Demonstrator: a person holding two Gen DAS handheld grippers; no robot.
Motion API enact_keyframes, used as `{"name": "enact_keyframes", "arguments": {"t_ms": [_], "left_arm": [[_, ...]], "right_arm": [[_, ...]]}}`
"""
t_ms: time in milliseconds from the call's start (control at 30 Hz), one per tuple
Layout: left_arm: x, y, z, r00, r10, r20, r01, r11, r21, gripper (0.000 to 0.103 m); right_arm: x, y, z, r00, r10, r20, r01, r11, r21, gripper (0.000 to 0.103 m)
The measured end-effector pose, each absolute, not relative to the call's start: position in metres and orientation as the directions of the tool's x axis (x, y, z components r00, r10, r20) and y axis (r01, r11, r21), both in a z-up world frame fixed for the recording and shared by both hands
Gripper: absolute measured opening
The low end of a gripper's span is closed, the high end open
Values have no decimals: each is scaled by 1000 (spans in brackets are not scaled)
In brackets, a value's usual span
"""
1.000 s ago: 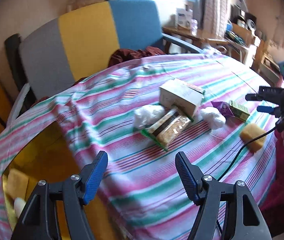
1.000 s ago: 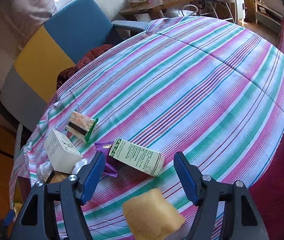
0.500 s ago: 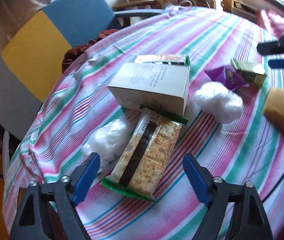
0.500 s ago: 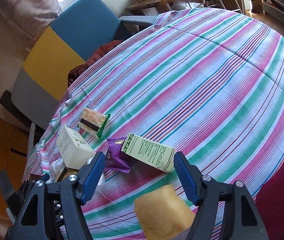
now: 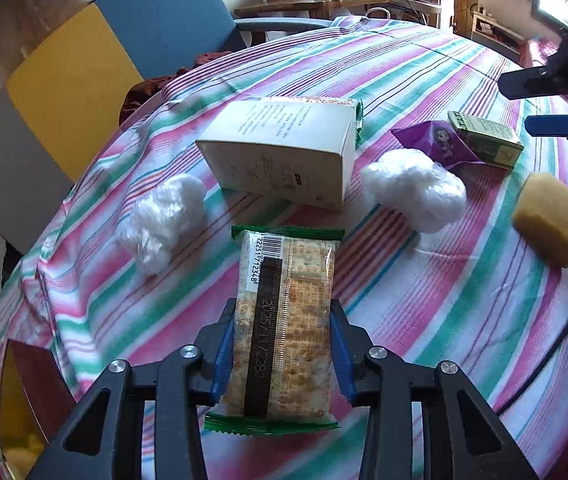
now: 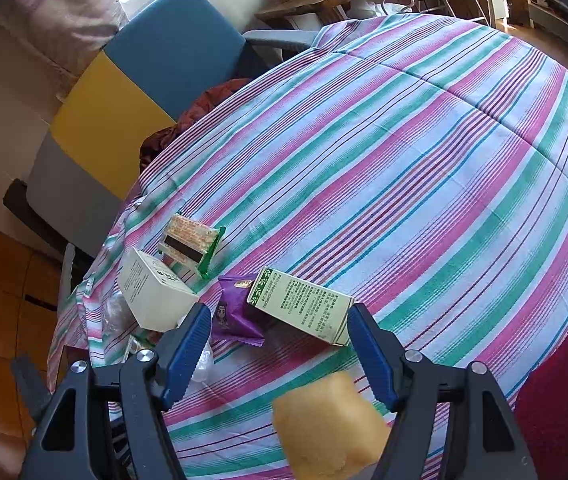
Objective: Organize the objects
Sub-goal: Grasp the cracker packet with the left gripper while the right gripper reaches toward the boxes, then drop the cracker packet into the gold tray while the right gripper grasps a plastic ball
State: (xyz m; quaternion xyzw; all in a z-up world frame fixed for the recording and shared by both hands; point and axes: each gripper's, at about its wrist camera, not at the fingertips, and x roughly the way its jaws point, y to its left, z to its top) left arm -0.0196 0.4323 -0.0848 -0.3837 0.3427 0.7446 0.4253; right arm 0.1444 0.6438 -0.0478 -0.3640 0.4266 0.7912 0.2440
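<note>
My left gripper [image 5: 284,344] is shut on a cracker packet [image 5: 284,320] with green ends, low over the striped tablecloth [image 5: 423,320]. Beyond it lie a white box [image 5: 284,160], two white plastic wads [image 5: 164,216] [image 5: 415,190], a purple sachet [image 5: 439,144], a green box [image 5: 483,140] and a yellow sponge [image 5: 549,220]. My right gripper [image 6: 280,344] is open and empty, above the sponge [image 6: 327,428], with the green box [image 6: 303,304] and purple sachet [image 6: 236,312] just beyond its fingertips. A second cracker packet [image 6: 190,240] lies behind the white box [image 6: 152,292].
A blue, yellow and grey chair [image 5: 84,72] stands against the table's far left side with a dark red cloth [image 6: 200,108] on its seat. A wooden side table [image 5: 315,0] with boxes stands behind. The tablecloth [image 6: 423,160] stretches right and far.
My left gripper moved forward to the cracker packet and shut on it. My right gripper shifted slightly and stays open over the sponge.
</note>
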Motion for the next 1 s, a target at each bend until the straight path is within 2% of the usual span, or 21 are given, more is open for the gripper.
{"name": "enact_keyframes", "arguments": {"t_ms": [300, 467, 567, 700, 900, 933, 967, 1000], "left_arm": [[12, 371, -86, -314, 417, -853, -858, -510, 66, 43], [7, 352, -89, -298, 433, -851, -828, -561, 4, 43], [7, 349, -89, -292, 442, -848, -826, -563, -9, 43], [9, 346, -88, -302, 450, -841, -823, -568, -9, 43], [8, 340, -88, -303, 454, -838, -812, -583, -22, 43], [8, 339, -88, -304, 455, -837, -811, -585, -23, 43], [8, 337, -87, -306, 455, -836, -808, -589, -25, 42], [9, 334, -86, -307, 456, -836, -805, -593, -28, 42]], "right_arm": [[139, 639, -48, -613, 48, -789, -678, -545, 493, 71], [116, 614, -43, -602, -15, -798, -595, -659, 461, 57], [97, 593, -36, -567, -17, -823, -546, -741, 392, 53], [67, 571, -29, -535, -19, -845, -495, -803, 332, 53], [16, 554, -59, -388, 34, -921, -472, -866, 167, 53], [12, 551, -67, -363, 41, -931, -462, -876, 141, 49], [10, 547, -72, -335, 71, -940, -452, -887, 94, 33], [10, 543, -74, -330, 92, -939, -440, -895, 67, 33]]}}
